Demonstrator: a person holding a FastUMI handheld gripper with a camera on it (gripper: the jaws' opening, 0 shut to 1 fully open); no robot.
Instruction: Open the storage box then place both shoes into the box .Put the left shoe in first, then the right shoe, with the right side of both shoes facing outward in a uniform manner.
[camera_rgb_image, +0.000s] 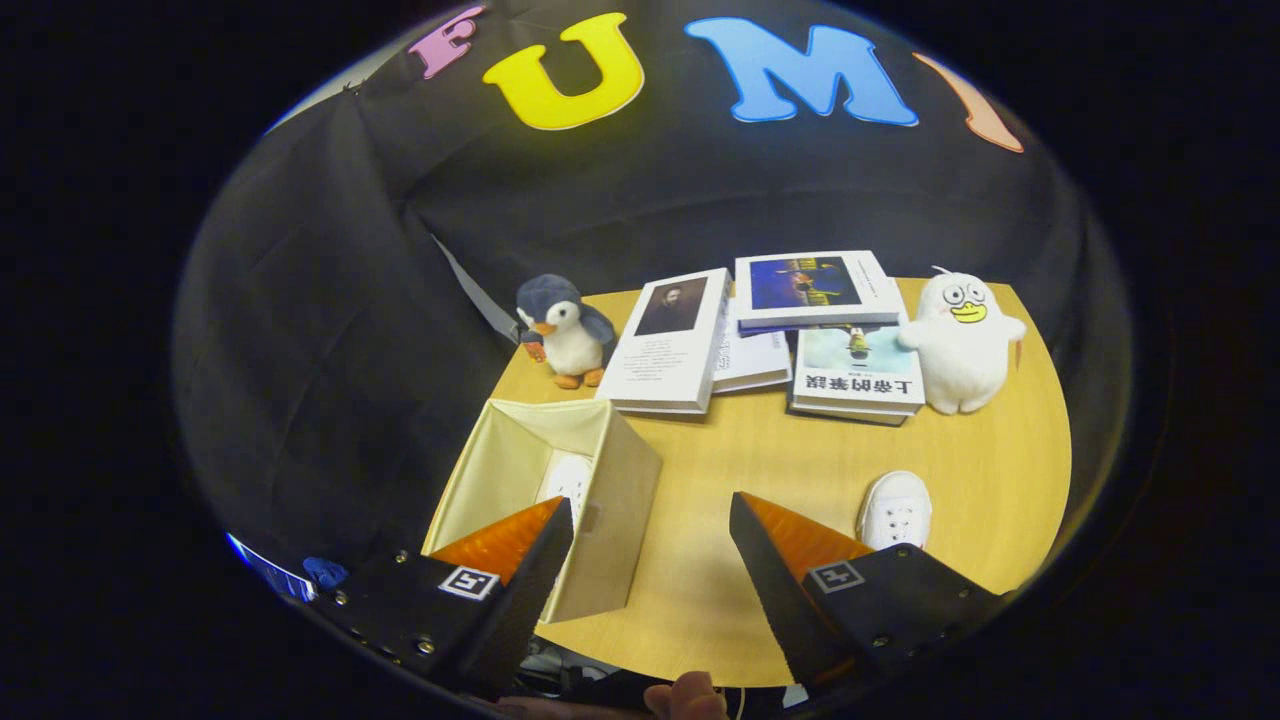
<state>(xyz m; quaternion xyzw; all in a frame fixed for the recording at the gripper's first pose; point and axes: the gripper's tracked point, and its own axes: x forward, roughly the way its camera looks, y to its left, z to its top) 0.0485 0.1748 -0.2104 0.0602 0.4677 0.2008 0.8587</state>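
An open cream fabric storage box (610, 480) stands on the wooden table (780, 460), just ahead of my left finger. One white shoe (567, 478) lies inside it, partly hidden by the box wall and the finger. A second white shoe (895, 508) rests on the table just beyond my right finger, toe pointing away. My gripper (650, 520) hovers above the near part of the table, open, with nothing between its fingers.
A plush penguin (562, 328) stands behind the box. Several books (770, 335) lie across the back of the table. A white plush duck (960, 340) sits at the back right. A fingertip (690, 695) shows below the gripper.
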